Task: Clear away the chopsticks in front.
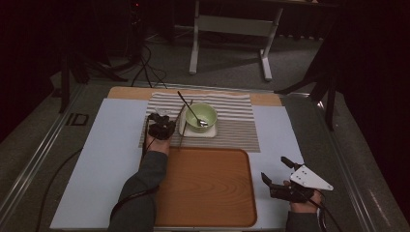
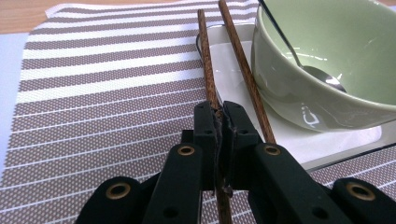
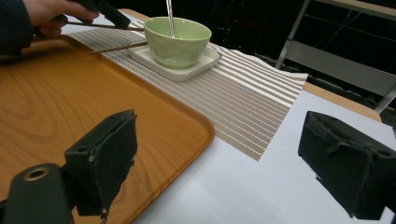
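Two chopsticks [image 2: 243, 70], one green bowl [image 1: 201, 117], one spoon [image 1: 191, 111], one white plate [image 1: 183, 129], one striped placemat [image 1: 232, 126], one wooden tray [image 1: 203, 188].

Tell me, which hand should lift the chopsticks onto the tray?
Probably the left. The left gripper is already shut on one chopstick, beside the green bowl. The right gripper hangs open, off to the right of the wooden tray.

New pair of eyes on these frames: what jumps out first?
The green bowl with a spoon in it, on a white square plate atop the striped placemat at the table's far middle. Just left of it, the left gripper is shut on one chopstick, the other chopstick leaning on the plate. Nearer, a bare wooden tray; the right gripper hangs open at its right.
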Tool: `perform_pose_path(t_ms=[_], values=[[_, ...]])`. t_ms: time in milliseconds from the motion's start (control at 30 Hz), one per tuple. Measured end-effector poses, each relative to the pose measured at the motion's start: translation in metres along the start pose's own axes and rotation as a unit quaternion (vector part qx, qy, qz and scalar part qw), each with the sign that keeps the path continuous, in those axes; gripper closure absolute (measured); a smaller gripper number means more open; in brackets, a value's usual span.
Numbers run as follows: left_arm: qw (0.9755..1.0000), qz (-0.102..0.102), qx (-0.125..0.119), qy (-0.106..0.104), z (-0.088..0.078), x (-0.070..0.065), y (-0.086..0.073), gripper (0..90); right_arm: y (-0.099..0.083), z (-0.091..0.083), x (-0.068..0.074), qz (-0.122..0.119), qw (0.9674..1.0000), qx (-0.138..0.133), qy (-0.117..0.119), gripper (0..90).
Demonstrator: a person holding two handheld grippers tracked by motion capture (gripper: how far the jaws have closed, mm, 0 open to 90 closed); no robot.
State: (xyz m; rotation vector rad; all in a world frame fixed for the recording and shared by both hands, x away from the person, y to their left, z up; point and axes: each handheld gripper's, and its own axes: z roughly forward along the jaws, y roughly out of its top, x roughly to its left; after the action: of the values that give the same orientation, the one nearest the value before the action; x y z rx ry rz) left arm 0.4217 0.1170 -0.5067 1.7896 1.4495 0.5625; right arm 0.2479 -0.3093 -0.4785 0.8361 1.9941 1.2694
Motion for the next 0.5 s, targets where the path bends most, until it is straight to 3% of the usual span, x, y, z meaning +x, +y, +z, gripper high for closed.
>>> perform_pose_path(t_ms=[500], values=[[0.9999, -0.005, -0.016, -0.004, -0.018, 0.003, 0.0, 86.2, 0.0, 0.0, 0.0, 0.0, 1.0, -0.001, 0.0, 11.2]])
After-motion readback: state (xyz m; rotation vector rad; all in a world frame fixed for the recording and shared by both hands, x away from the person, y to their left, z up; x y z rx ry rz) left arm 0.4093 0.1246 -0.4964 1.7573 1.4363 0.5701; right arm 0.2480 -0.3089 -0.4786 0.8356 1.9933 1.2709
